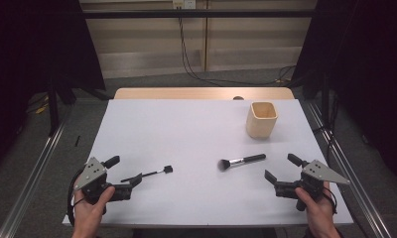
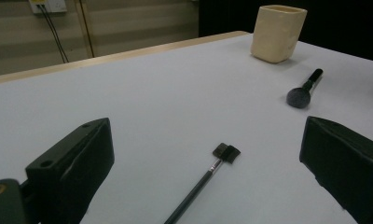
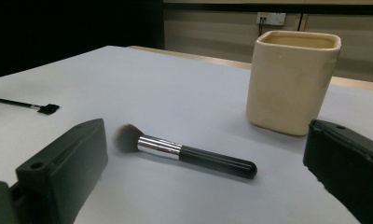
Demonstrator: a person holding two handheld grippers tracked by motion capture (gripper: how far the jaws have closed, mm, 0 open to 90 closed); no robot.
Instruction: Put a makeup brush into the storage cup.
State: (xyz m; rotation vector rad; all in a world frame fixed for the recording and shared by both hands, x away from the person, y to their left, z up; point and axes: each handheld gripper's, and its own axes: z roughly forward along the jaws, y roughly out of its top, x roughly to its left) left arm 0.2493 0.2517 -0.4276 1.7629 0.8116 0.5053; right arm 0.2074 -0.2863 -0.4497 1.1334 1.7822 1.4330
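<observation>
The powder brush (image 1: 241, 161) lay flat on the white tabletop (image 1: 186, 129) a little in front of the cream cup (image 1: 261, 119), bristles pointing away from the right gripper (image 1: 284, 172), whose fingers (image 3: 63, 163) stood wide apart and held nothing, the brush lying just ahead of them. Well to the cup's left lay a thin flat-tipped brush (image 1: 154, 173), its handle end reaching in between the widely spread, empty fingers (image 2: 77, 163) of the left gripper (image 1: 123, 171), though whether it touched them could not be told.

White table (image 1: 196, 193), black cables (image 1: 186, 54) hanging on wall, grey floor (image 1: 33, 163)
</observation>
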